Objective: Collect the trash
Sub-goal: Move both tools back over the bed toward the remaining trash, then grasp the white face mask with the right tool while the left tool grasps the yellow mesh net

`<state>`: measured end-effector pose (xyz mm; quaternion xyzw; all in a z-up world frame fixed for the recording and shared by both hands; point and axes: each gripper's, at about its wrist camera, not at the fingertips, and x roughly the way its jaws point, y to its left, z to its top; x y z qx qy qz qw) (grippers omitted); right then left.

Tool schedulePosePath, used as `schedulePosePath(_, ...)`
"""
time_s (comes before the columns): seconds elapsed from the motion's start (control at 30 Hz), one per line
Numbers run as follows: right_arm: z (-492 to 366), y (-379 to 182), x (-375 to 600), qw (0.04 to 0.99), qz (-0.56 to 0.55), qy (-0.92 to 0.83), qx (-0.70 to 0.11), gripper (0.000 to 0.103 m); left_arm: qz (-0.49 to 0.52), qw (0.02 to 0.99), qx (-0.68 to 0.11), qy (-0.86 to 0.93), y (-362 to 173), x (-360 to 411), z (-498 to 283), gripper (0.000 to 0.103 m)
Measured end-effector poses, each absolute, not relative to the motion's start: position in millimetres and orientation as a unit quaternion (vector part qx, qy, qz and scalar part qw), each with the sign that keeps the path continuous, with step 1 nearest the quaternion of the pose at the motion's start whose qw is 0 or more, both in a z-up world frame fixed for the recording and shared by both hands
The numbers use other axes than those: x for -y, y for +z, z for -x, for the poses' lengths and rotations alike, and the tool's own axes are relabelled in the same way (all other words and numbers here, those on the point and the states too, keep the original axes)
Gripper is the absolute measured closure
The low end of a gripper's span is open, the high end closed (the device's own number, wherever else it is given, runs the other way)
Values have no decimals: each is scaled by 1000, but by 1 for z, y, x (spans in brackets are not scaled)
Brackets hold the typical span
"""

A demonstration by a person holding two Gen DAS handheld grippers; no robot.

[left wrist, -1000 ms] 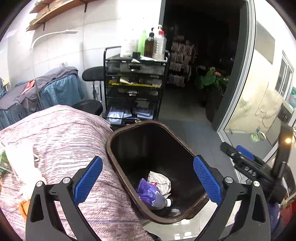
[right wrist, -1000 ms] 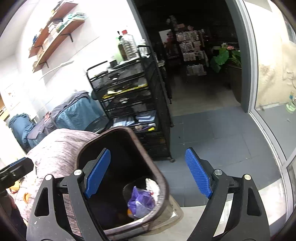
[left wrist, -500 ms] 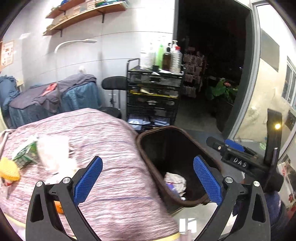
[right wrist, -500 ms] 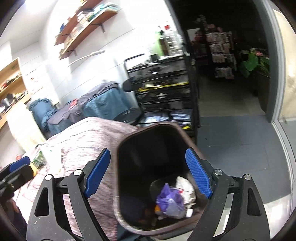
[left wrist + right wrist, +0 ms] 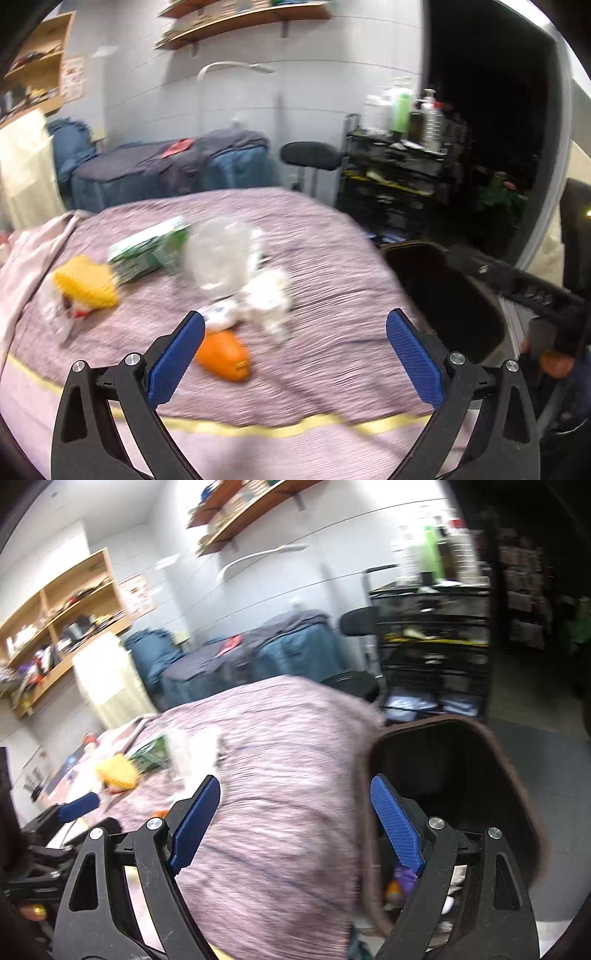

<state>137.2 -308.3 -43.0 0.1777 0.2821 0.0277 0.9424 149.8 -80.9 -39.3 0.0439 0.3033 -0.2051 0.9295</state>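
My left gripper is open and empty above the near part of a pink striped bed cover. Trash lies on the cover ahead of it: an orange piece, white crumpled paper, a clear plastic cup, a green carton and a yellow sponge-like piece. My right gripper is open and empty over the cover's right edge, beside the brown bin. The bin holds purple and orange trash. Both views are blurred.
A black wire cart with bottles stands behind the bin, next to a black stool. Blue and grey covered furniture lines the back wall. Wooden shelves hang at the left. A dark doorway opens at the right.
Both grippers have swung left, away from the bin and over the bed cover. The trash on the cover has come into the left wrist view. Both stay open.
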Motion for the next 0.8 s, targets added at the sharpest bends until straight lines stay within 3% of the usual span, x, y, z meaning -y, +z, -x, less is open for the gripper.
schedulePosePath(0.47,-193,-42,204,922,-127,154,-332,20,42,940,-333,-60,-60,-84,-190,6)
schedulePosePath(0.8,-257,-47,160,918,-75,167,-351,20,32,944,-325,-54,-49,-108,-232,7)
